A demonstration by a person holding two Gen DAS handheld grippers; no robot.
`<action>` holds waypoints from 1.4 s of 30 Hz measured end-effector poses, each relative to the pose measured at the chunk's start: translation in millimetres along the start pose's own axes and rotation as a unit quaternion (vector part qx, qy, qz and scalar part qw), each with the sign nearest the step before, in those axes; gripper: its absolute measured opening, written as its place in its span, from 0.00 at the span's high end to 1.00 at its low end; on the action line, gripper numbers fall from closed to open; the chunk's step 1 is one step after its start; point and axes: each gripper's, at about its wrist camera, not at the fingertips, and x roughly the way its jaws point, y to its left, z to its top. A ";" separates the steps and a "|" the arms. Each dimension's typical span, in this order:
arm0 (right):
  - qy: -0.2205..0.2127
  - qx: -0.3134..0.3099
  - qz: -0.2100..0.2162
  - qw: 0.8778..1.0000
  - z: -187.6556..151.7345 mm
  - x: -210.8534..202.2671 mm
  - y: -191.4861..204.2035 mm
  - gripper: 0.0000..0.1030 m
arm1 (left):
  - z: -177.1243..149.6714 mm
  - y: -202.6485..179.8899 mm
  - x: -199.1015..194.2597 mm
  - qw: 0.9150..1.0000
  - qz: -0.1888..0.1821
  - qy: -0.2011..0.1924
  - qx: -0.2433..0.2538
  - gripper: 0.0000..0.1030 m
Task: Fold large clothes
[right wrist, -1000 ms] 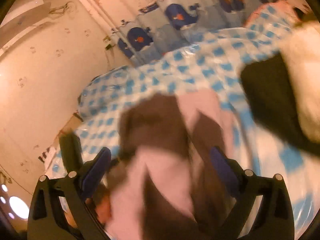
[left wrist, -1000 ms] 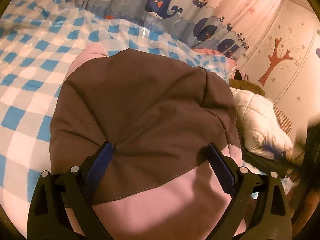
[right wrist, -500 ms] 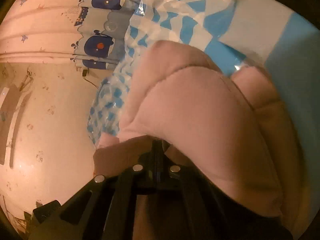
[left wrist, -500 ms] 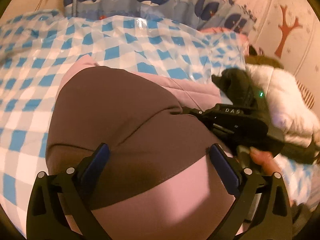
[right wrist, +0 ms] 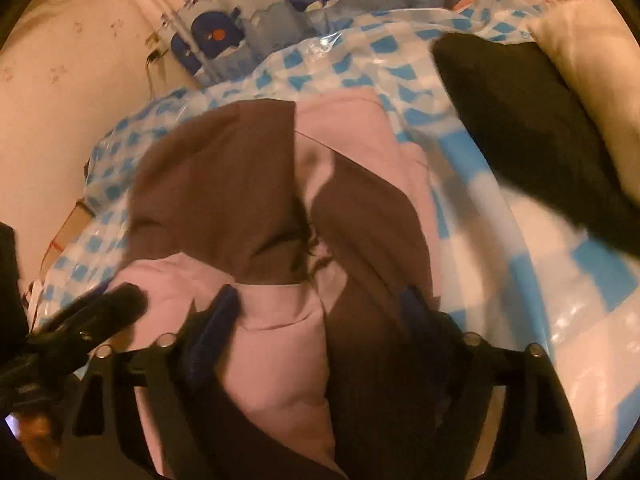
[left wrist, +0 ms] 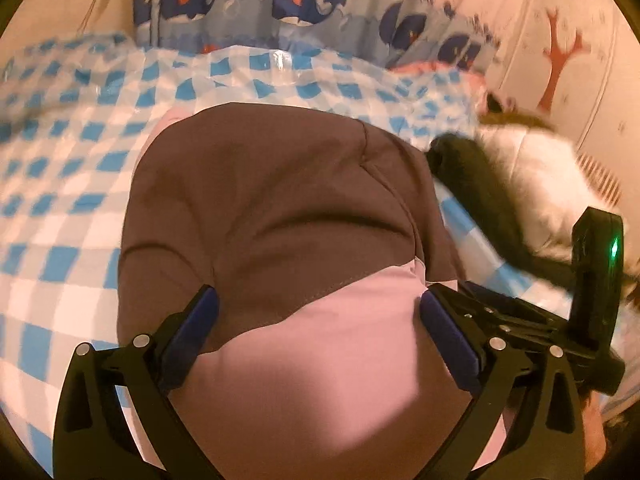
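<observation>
A padded jacket, brown with pink panels, lies bundled on the blue-and-white checked sheet. My left gripper hovers open over its near pink part, fingers either side and apart from the fabric. In the right wrist view the same jacket fills the middle. My right gripper is low over it with its jaws opening. Jacket folds lie between the blue pads without being pinched. The right gripper's body shows beside the left one. The left gripper's finger shows at the left edge.
A black garment and a white padded coat lie on the sheet to the right of the jacket. A whale-print curtain hangs behind, with a tree decal on the wall at the right.
Half a second ago the right gripper was shut tight against pink fabric; now its jaws stand apart and the fabric has dropped back. The left gripper stayed open and shifted a little sideways.
</observation>
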 end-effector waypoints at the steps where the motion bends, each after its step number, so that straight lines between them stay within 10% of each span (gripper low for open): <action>1: 0.006 0.011 0.007 1.000 2.6 -3.0 -3.5 0.22 | -0.4 -5.1 -1.8 1.000 0.014 -0.003 0.011 0.06; 11: -0.018 0.085 0.063 0.994 -39.2 -58.4 -14.1 0.14 | -28.1 -17.8 -67.4 0.996 0.052 -0.055 0.044 0.06; 23: -0.004 0.057 0.023 0.998 -43.1 -42.6 -6.9 0.08 | -51.8 -32.2 -137.9 0.987 0.055 -0.118 0.090 0.06; 42: 0.002 0.063 0.030 0.998 -44.4 -38.3 -7.9 0.07 | -58.8 -29.5 -128.5 0.989 0.041 -0.108 0.096 0.06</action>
